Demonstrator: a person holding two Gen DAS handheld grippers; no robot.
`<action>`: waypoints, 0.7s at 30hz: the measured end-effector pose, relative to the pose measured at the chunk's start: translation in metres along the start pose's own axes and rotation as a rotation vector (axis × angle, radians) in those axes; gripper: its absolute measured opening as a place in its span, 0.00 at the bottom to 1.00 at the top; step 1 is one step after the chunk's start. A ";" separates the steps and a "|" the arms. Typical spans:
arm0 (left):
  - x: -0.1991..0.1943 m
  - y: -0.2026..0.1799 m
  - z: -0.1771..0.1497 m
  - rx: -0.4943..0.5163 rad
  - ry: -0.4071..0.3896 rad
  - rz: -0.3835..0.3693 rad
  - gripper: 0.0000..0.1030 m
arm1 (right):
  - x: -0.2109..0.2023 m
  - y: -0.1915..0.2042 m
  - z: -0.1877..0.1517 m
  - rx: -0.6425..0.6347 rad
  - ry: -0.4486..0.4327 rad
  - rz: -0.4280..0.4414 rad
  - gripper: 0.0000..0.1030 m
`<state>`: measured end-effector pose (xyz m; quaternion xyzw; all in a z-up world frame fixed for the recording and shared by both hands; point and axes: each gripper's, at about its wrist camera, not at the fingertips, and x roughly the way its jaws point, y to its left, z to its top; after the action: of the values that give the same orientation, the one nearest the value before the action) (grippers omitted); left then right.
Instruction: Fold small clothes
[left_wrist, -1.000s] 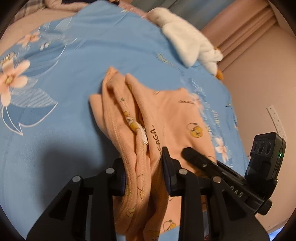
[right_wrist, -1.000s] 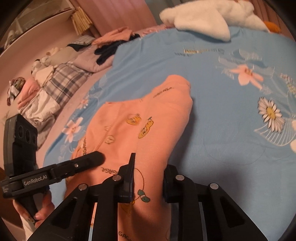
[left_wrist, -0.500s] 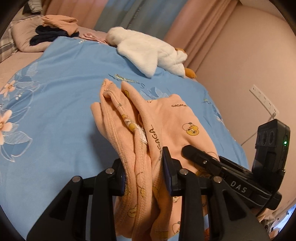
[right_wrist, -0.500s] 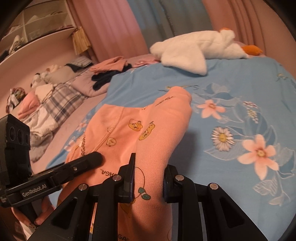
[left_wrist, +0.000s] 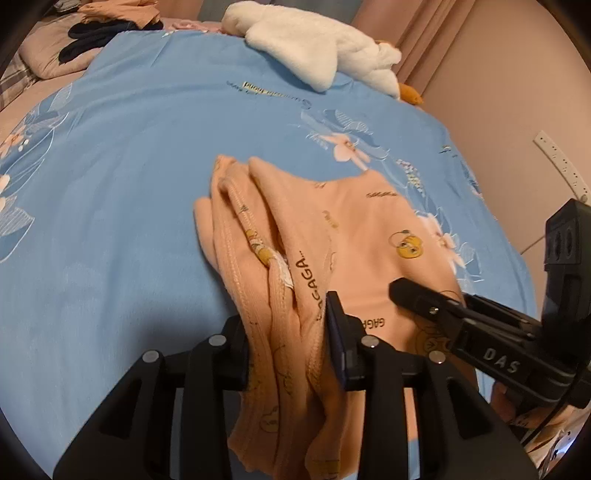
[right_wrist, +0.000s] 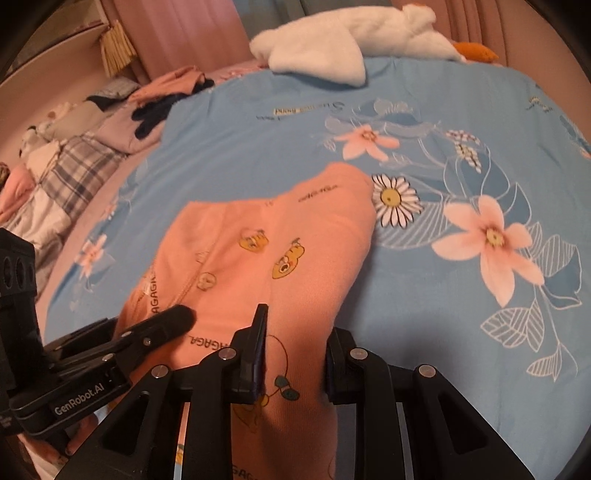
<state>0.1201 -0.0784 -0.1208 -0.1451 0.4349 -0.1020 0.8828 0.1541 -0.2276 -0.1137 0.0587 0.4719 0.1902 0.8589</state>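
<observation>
Blue flowered bedding (left_wrist: 129, 184) fills both frames. At lower centre the peach garment (left_wrist: 332, 229) is pinched by the right hand-held gripper (right_wrist: 293, 354), while the left hand-held gripper (left_wrist: 286, 347) is opening around bunched cloth, so the fold could be lost.

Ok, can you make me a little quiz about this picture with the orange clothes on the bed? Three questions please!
1. True or false: both hand-held grippers have cloth of the orange garment between their fingers.
2. What lies at the far end of the blue flowered bedsheet? A) a white plush goose B) a red ball C) a book
3. Fill in: the cartoon faces printed on the garment are ____ in colour.

Key:
1. True. The left hand-held gripper, its jaws opening, has a bunched edge; the right hand-held gripper holds a flatter part.
2. A, the white plush goose.
3. Yellow.
</observation>
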 end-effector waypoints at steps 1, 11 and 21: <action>0.001 0.001 0.000 -0.001 0.004 0.009 0.39 | 0.000 0.000 0.000 0.004 0.008 0.004 0.24; -0.006 0.013 -0.005 -0.026 0.010 0.122 0.76 | -0.010 -0.012 0.001 0.057 0.018 -0.075 0.51; -0.068 -0.005 0.002 0.013 -0.141 0.093 0.94 | -0.073 -0.023 0.011 0.099 -0.171 -0.066 0.80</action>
<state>0.0803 -0.0618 -0.0675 -0.1260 0.3773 -0.0534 0.9159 0.1342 -0.2761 -0.0569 0.1017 0.4076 0.1326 0.8978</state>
